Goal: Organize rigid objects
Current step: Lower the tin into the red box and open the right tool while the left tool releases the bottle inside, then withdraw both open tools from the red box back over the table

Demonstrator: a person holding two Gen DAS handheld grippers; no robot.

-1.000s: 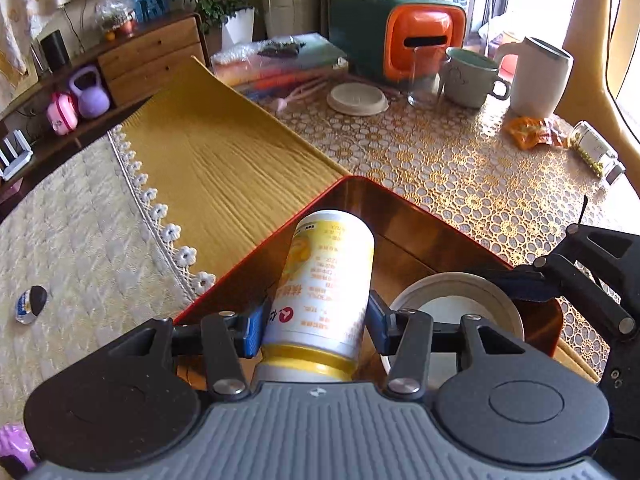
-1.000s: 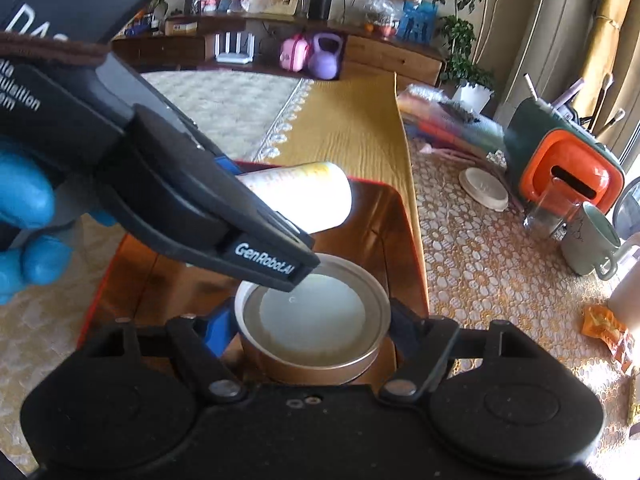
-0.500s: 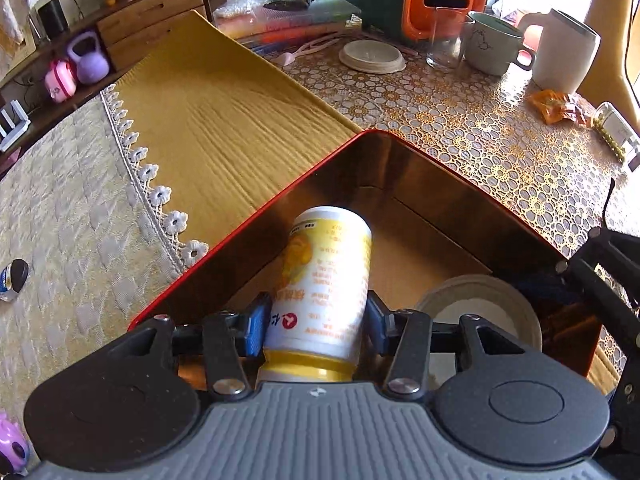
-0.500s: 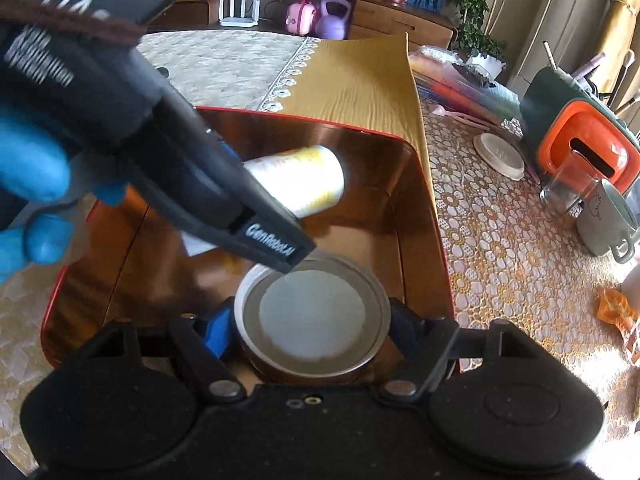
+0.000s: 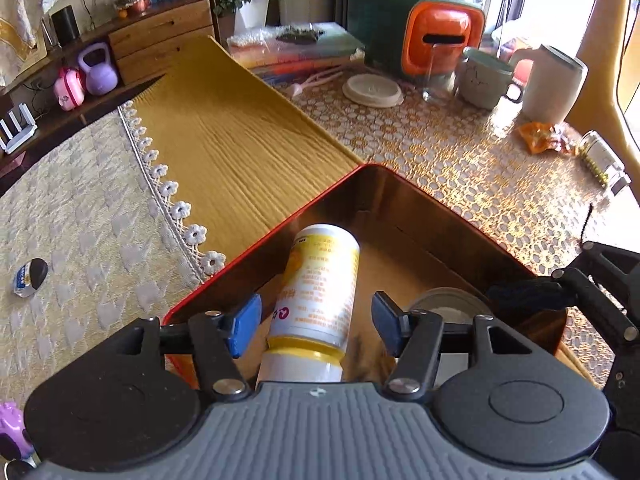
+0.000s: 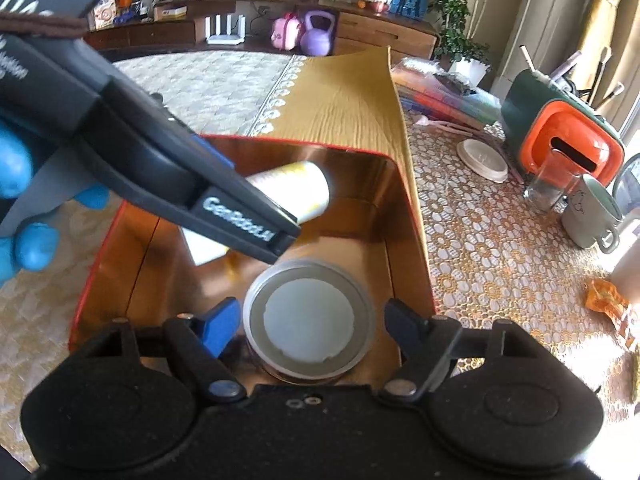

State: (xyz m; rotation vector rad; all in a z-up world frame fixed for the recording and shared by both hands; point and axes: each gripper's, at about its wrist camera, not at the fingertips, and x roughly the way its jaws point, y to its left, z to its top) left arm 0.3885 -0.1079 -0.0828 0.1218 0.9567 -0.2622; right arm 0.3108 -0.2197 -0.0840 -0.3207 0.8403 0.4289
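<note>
Red-rimmed box (image 5: 264, 240) — our left tongs (image 5: 316, 322) are opening, pads off the yellow bottle (image 5: 320, 280) (lying inside); right tongs (image 6: 310, 326) gape around the round tin (image 6: 310, 320), untouched.

Left tongs (image 5: 316, 320): black linkage arms with silver rivets, blue pads, grey ribbed housing along the lower frame. Right tongs (image 6: 308, 324): same black arms, blue pad at left, matte black housing. White "GenRobot.AI" lettering on the arm crossing upper left. Gloved hand (image 6: 24, 200): blue glove.
</note>
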